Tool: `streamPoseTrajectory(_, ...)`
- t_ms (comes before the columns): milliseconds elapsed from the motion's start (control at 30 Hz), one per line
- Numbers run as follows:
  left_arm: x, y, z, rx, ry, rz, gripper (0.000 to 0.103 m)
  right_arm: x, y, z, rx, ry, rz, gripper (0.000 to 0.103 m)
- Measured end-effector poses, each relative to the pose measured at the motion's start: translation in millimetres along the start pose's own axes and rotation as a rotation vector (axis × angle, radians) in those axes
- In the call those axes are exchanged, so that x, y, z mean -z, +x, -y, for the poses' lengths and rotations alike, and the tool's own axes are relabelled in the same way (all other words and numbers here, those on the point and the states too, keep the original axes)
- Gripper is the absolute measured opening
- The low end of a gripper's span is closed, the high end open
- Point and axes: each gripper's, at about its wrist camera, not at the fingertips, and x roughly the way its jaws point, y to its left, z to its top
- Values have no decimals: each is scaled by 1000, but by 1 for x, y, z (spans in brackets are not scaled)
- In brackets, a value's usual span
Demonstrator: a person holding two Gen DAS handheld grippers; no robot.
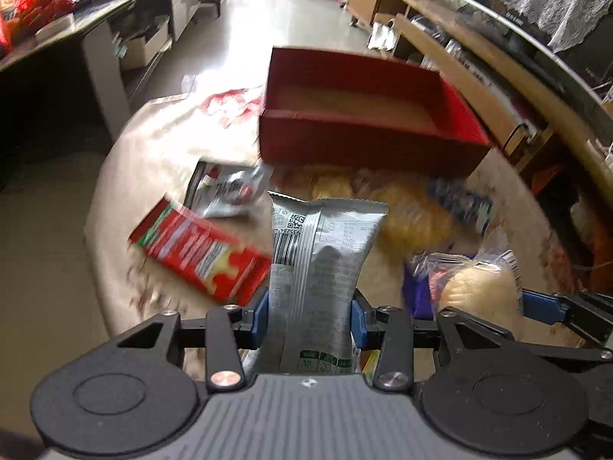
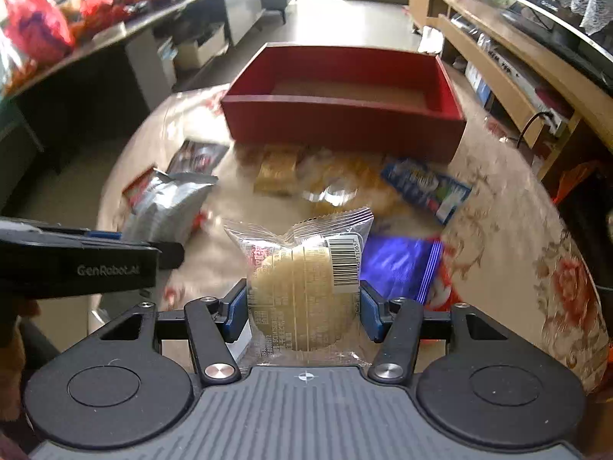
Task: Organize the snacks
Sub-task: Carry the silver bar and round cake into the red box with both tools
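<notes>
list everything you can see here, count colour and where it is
red box: 1, red outside, brown floor, far side of the table, nothing visible inside
silver snack bag: 1, grey-silver with barcode, held in the left gripper
round cake packet: 1, clear wrap, pale yellow cake, held in the right gripper
red carton: 1, red, flat on the table, left of the silver bag
blue packet: 1, blue and white, on the table near the box's right corner
purple packet: 1, purple-blue, on the table beside the cake packet
yellow wrapped snacks: several, golden, just in front of the box; count blurred
table: 1, beige floral cloth
left gripper: 1, black, blue pads
right gripper: 1, black, blue pads
</notes>
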Motion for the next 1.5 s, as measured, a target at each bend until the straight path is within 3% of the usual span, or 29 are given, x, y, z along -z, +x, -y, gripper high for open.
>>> streamPoseTrajectory(400, -79, 27, 8, 20, -58, 64, 41, -68, 27, 23, 43, 76, 60, 64)
streamPoseTrajectory(667, -125, 49, 23, 52, -75, 90, 41, -106, 47, 30, 26, 91, 94, 64)
streamPoseTrajectory(1000, -180, 84, 32, 28, -98, 132, 41, -149, 78, 55, 40, 126, 138, 64)
streamPoseTrajectory(1267, -201, 120, 34, -8, -95, 144, 41, -169, 109, 68, 70, 127, 151, 64)
streamPoseTrajectory(1500, -207, 157, 26, -46, -107, 103, 41, -175, 141, 79, 86, 144, 125, 64)
